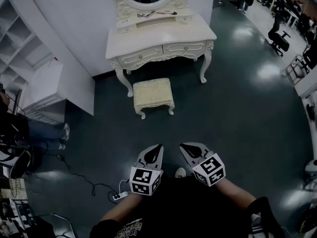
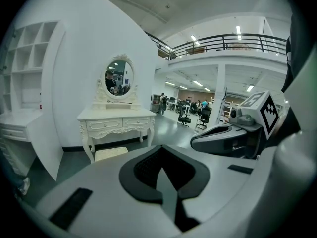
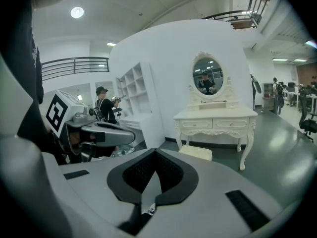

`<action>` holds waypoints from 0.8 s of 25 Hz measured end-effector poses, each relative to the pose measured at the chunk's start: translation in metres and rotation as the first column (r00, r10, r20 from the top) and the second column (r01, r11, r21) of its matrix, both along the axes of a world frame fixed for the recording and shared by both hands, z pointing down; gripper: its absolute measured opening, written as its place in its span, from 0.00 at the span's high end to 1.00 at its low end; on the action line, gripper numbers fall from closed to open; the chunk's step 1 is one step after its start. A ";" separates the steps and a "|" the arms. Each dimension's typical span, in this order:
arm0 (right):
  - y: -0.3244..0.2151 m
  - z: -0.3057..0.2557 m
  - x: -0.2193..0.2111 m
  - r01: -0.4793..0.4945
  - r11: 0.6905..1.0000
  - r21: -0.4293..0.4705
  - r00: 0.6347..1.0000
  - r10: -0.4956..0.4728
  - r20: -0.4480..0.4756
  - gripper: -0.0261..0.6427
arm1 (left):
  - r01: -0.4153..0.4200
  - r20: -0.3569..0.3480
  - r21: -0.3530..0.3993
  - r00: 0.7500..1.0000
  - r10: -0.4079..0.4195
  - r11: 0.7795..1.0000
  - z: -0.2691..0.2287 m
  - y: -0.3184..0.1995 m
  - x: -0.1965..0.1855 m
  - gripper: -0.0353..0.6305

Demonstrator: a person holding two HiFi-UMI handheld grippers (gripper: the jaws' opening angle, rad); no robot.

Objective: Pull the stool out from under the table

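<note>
A cream cushioned stool (image 1: pixel 153 94) (image 2: pixel 111 153) (image 3: pixel 196 152) stands on the dark floor just in front of the white dressing table (image 1: pixel 148 38) (image 2: pixel 116 115) (image 3: pixel 215 115), which carries an oval mirror. Its back edge lies near the table's front legs. My left gripper (image 1: pixel 159 146) (image 2: pixel 162 166) and right gripper (image 1: pixel 182 146) (image 3: pixel 155 158) hover side by side close to my body, well short of the stool. Both are shut with nothing between the jaws. Each gripper view shows the other gripper alongside.
A white shelving unit (image 1: pixel 29 78) stands against the wall at the left, with a seated person's legs (image 1: pixel 47 132) beside it. A power strip with its cable (image 1: pixel 119 196) lies on the floor near my feet. An office chair (image 1: pixel 278 36) is at the far right.
</note>
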State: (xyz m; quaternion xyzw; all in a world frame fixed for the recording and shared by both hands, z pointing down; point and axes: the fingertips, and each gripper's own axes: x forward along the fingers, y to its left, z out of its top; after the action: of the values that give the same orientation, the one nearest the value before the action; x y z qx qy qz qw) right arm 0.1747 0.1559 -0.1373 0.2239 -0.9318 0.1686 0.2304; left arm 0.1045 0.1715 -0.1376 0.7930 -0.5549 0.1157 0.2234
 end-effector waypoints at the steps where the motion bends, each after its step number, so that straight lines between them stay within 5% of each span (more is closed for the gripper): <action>1: 0.001 0.000 -0.001 -0.001 1.000 0.001 1.000 0.001 0.000 0.92 | 0.001 0.001 0.001 1.000 -0.001 1.000 0.000 0.001 -0.001 0.94; 20: 0.014 0.001 -0.014 0.026 1.000 0.001 1.000 -0.026 0.006 0.92 | 0.028 0.003 0.010 1.000 -0.028 1.000 0.000 0.015 -0.012 0.94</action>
State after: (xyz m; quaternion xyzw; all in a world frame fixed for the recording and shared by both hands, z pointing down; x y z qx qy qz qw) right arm 0.1605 0.1698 -0.1362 0.2116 -0.9355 0.1658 0.2294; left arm 0.0920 0.1862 -0.1375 0.7861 -0.5667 0.1113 0.2201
